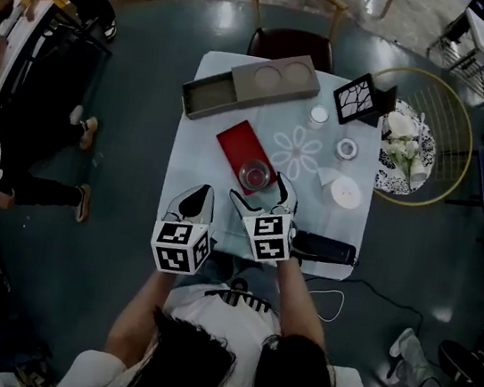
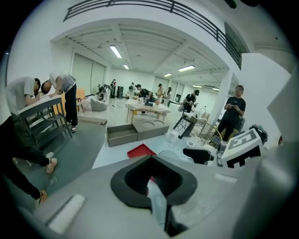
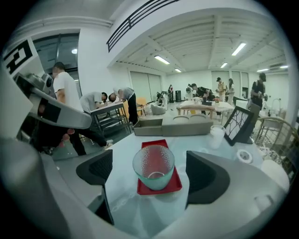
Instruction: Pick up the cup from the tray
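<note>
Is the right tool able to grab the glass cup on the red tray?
Probably yes. The right tool is open, and the cup on the tray stands just ahead, lined up with the gap, nothing between.

Dark floor (image 1: 135,127), white ceiling (image 2: 140,42), strip lights (image 2: 115,51)

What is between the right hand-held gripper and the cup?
Just bare table, then the red tray's front edge under the cup. The right gripper view shows it.

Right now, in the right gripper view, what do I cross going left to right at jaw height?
Picture-left pad → glass cup, standing on the red tray, untouched between the open pads → picture-right pad → tape roll.
</note>
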A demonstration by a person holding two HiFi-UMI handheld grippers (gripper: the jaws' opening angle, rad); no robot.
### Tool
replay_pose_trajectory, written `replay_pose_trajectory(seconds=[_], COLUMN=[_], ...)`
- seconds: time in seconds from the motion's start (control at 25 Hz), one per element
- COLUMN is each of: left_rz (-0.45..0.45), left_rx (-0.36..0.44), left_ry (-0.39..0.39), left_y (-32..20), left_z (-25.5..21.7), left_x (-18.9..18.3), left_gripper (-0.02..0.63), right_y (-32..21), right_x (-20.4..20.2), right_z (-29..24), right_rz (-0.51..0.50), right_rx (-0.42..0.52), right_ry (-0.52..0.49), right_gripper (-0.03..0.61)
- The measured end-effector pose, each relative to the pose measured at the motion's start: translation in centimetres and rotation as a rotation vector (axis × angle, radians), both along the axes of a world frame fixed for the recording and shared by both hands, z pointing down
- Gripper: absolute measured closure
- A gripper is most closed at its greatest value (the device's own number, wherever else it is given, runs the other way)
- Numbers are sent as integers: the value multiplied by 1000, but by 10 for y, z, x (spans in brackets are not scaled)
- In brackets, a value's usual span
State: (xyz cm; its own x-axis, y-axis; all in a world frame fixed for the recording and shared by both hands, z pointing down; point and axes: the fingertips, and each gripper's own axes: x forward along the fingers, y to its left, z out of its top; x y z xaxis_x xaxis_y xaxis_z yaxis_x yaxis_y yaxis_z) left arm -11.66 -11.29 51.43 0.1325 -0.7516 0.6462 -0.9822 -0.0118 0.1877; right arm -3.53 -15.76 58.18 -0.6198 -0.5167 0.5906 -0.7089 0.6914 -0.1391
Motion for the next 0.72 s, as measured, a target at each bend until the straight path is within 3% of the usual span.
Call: replay_pose_trajectory(seconds=[0.4,0.72], left_rz=[13,3], left_rx=[-81,-146], left_ry=[-32,-35], left_y=[-20,-27], left_z=[25,49], left_x=[1,-4], left_gripper=[614,614], right_y=[-16,-28], right_x=[-13,-24], right_z=[42,55], right_rz=[-57,-91], right_rx=[-50,-49], right_ry=[92,80], right_gripper=[120,132])
